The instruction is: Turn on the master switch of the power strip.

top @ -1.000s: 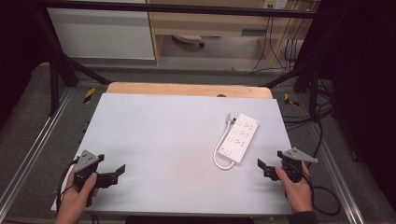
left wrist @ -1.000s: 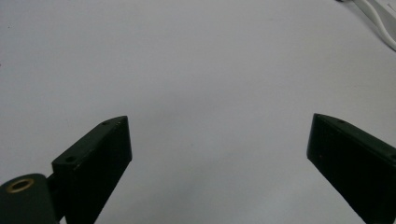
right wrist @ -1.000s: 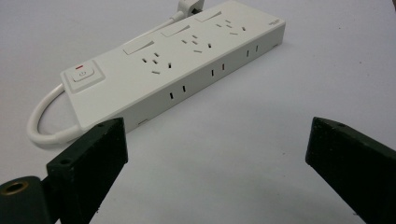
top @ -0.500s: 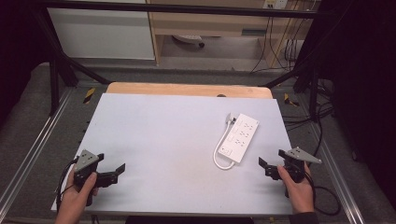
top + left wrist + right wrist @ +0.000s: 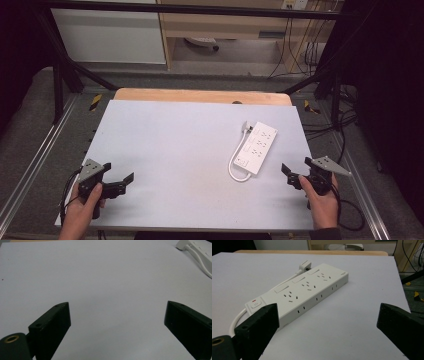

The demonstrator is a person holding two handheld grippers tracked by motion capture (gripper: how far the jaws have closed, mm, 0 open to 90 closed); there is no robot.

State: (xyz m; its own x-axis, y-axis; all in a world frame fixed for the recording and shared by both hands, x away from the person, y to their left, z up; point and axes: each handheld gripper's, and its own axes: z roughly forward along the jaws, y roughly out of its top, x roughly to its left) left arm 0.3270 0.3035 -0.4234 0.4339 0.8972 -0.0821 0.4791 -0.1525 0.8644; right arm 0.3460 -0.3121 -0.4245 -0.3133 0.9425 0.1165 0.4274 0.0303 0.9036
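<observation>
A white power strip point(image 5: 257, 147) lies flat on the right half of the pale tabletop point(image 5: 175, 150), angled so its far end points away to the right. Its cord point(image 5: 235, 170) loops out of the near end, runs along the left side and ends in a white plug point(image 5: 246, 126) lying just beside the far end.

The right gripper point(image 5: 294, 176) hovers near the strip's near end, jaws spread wide with nothing between them. In the right gripper view the strip point(image 5: 299, 293) shows 3 socket groups on top, each with a rocker switch, and a red-marked master switch at the near end. The left gripper point(image 5: 122, 182) sits at the table's near left corner, well apart from the strip, jaws also wide apart and empty.

The strip looks like a rigid plastic bar, fairly light, with smooth, likely slippery faces. It should not crush, but the switches could get pressed. The best hold is probably across the 2 long side walls near the middle, clear of the rockers. The cord is limp and springy, so it will likely trail and drag the plug when the body lifts.
</observation>
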